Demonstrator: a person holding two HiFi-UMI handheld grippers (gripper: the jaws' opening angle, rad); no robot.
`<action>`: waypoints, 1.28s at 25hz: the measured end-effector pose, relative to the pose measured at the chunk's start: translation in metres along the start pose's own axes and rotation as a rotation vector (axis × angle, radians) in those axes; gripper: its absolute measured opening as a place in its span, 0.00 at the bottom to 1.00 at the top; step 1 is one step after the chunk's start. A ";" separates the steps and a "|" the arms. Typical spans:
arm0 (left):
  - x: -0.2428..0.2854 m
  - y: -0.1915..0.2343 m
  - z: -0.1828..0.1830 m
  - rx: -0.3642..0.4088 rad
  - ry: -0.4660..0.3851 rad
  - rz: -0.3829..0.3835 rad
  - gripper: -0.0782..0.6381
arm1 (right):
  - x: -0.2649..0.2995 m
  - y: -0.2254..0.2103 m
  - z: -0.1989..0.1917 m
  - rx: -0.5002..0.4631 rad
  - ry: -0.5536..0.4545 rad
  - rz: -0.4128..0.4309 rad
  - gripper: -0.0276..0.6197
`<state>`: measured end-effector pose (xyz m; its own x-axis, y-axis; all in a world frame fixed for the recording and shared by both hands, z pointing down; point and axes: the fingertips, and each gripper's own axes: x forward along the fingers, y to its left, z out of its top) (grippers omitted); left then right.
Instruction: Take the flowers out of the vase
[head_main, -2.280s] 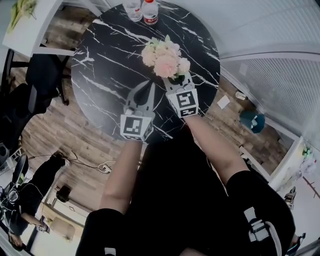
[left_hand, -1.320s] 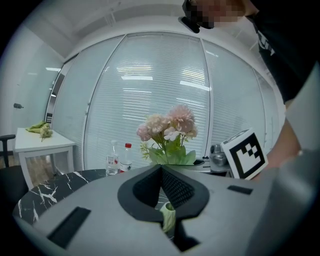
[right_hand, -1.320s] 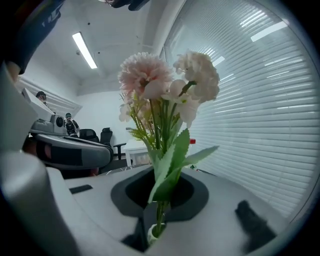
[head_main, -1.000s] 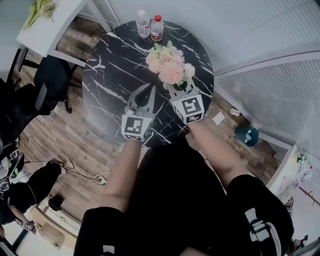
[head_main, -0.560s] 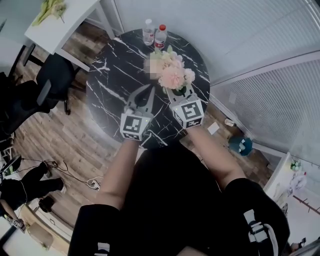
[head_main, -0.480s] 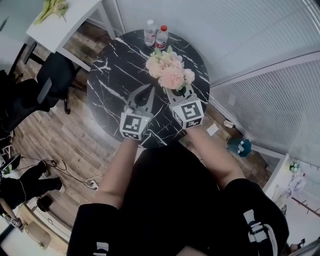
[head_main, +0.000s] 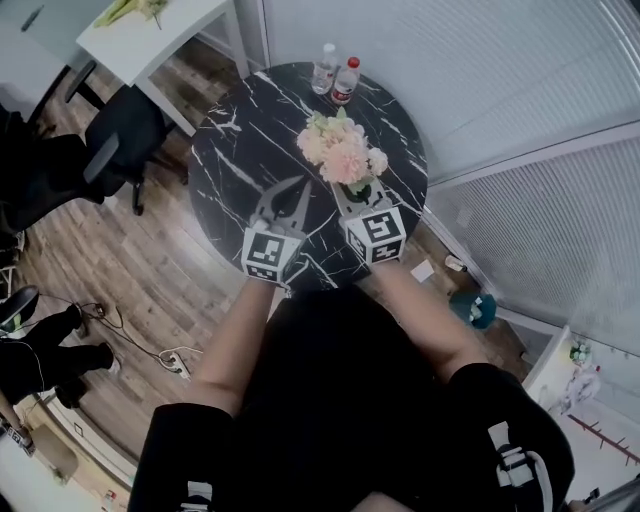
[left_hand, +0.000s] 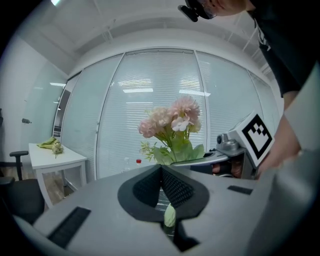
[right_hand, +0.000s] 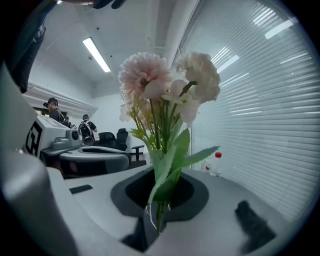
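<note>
Now, flowers (right_hand: 165, 95) clamped by the stems between right gripper (right_hand: 159, 200) fingers, blooms above, left gripper (left_hand: 161, 171) fingers pressed together alongside

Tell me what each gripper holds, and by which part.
Right gripper clamps the flowers low on the stems. Left gripper is shut; a small pale green bit sits between its jaws, unidentifiable.

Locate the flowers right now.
Head view, centre: the flowers sit stems-down in the right gripper's jaws, above the round marble table, just right of the left gripper.
</note>
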<state>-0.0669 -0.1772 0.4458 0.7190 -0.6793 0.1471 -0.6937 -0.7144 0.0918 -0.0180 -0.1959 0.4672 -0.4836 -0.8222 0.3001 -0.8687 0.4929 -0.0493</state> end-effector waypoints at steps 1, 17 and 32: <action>-0.005 0.002 -0.005 -0.003 0.005 0.006 0.12 | 0.002 0.004 -0.007 0.011 0.017 0.005 0.13; -0.055 0.036 -0.092 -0.089 0.105 0.105 0.12 | 0.037 0.063 -0.101 0.130 0.226 0.111 0.13; -0.062 0.039 -0.179 -0.185 0.216 0.138 0.12 | 0.054 0.077 -0.221 0.183 0.498 0.135 0.13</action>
<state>-0.1468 -0.1328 0.6168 0.6052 -0.7023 0.3749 -0.7946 -0.5617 0.2306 -0.0871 -0.1392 0.6903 -0.5215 -0.4988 0.6923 -0.8283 0.4907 -0.2704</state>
